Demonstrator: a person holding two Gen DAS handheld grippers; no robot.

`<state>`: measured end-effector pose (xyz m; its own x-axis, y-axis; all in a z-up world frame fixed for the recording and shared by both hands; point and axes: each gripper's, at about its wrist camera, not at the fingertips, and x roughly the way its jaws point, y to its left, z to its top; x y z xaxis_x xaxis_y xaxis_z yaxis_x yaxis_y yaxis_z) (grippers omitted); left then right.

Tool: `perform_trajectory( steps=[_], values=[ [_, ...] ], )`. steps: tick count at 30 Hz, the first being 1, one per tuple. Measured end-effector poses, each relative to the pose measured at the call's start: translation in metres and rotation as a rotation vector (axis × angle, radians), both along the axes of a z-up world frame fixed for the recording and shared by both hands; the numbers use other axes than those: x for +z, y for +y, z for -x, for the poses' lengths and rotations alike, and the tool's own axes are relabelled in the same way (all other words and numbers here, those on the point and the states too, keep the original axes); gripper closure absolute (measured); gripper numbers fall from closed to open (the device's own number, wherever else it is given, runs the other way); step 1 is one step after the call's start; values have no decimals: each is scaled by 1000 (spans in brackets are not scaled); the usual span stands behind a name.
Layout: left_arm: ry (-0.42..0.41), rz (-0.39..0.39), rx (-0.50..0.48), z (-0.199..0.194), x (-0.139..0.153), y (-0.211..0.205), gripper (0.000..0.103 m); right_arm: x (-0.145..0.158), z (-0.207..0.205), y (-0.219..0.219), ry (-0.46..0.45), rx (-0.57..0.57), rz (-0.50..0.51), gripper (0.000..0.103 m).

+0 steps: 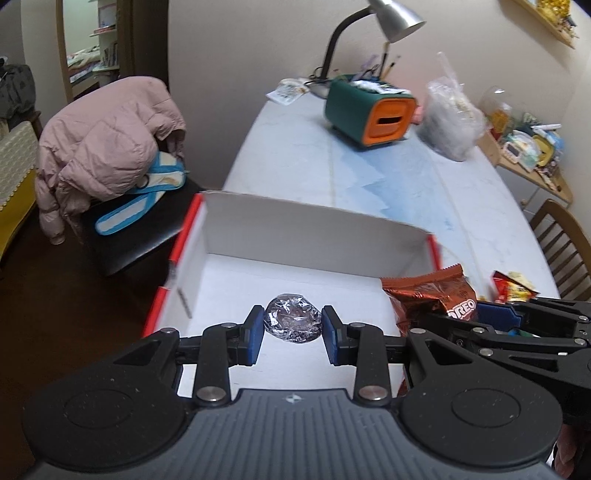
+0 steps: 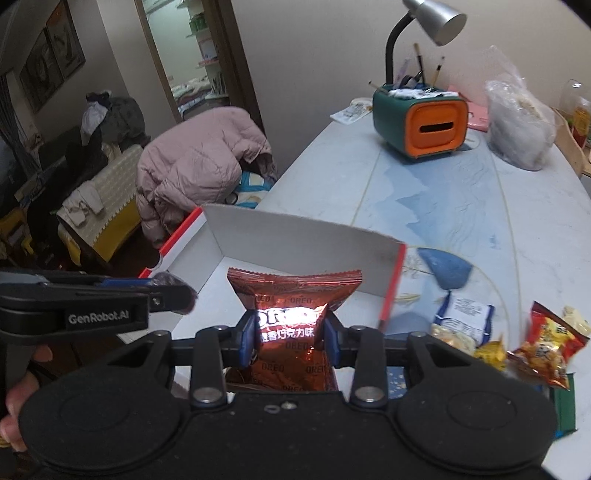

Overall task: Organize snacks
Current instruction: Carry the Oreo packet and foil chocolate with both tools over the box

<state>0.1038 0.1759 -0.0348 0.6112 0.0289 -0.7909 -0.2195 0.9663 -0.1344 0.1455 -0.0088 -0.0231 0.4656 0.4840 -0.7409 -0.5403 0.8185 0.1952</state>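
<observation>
My left gripper (image 1: 293, 325) is shut on a round foil-wrapped snack (image 1: 293, 318), held above the white floor of an open red-edged box (image 1: 258, 221). My right gripper (image 2: 290, 334) is shut on a brown Oreo packet (image 2: 293, 306), over the right side of the same box (image 2: 295, 236). In the left wrist view the Oreo packet (image 1: 432, 299) and the right gripper's arm (image 1: 517, 325) show at the right. The left gripper (image 2: 166, 291) with its foil snack shows at the left of the right wrist view. The box floor looks bare below both snacks.
Loose snack packets (image 2: 543, 343) lie on the pale table (image 2: 443, 192) right of the box. A green and orange holder (image 2: 421, 118), a desk lamp (image 2: 432, 18) and a plastic bag (image 2: 517, 125) stand at the far end. A chair with a pink jacket (image 1: 107, 147) is left of the table.
</observation>
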Motion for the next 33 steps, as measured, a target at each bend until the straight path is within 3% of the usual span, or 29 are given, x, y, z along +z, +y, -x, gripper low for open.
perform_trajectory(
  steps=[10, 20, 33],
  values=[
    [109, 18, -3, -32, -36, 42, 70, -36, -20, 45, 87, -2, 62, 67],
    [233, -10, -51, -50, -71, 45, 70, -68, -28, 69, 151, 12, 120, 67],
    [273, -23, -101, -53, -82, 41, 70, -87, -31, 77, 198, 23, 163, 66]
  ],
)
